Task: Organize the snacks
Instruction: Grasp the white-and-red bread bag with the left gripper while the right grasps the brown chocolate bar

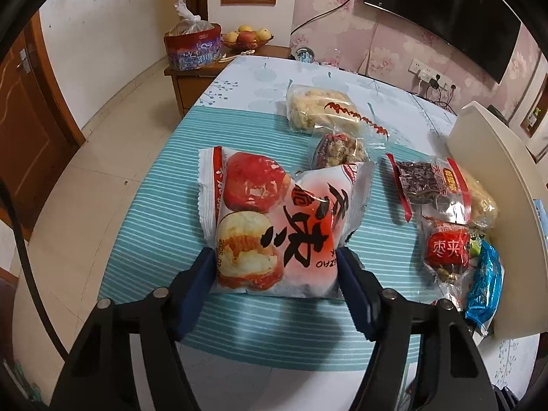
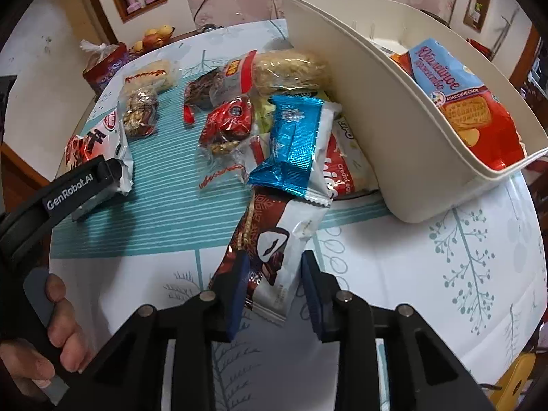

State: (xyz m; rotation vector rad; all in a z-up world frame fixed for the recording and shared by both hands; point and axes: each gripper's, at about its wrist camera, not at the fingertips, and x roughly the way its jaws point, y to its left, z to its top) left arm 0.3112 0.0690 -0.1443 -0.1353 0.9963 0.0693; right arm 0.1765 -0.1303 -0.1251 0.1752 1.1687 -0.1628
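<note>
Snacks lie scattered over the counter (image 2: 428, 274), and the cream bin (image 2: 394, 144) is my landmark: it stands at the counter's right side with a blue-and-red biscuit pack (image 2: 459, 96) already inside. My left tool (image 1: 277, 263) has its blue pads pressed against both sides of the red-and-white jujube packet (image 1: 274, 219), well away from the bin on the striped mat (image 1: 154, 226). My right tool (image 2: 274, 291) straddles the brown-and-white chocolate wrapper (image 2: 270, 253), which lies just in front of the bin; the left pad touches it, but I see a gap at the right pad, so I judge that grip is not closed yet.

The jujube packet is puffy and slick, and I hold only its near end, so I expect it could squirt out or sag on the way to the bin. The chocolate wrapper's far end sits tucked by the blue foil bar (image 2: 294, 147), so lifting carelessly may drag that along. The bin's high wall could also catch a low-carried packet.
</note>
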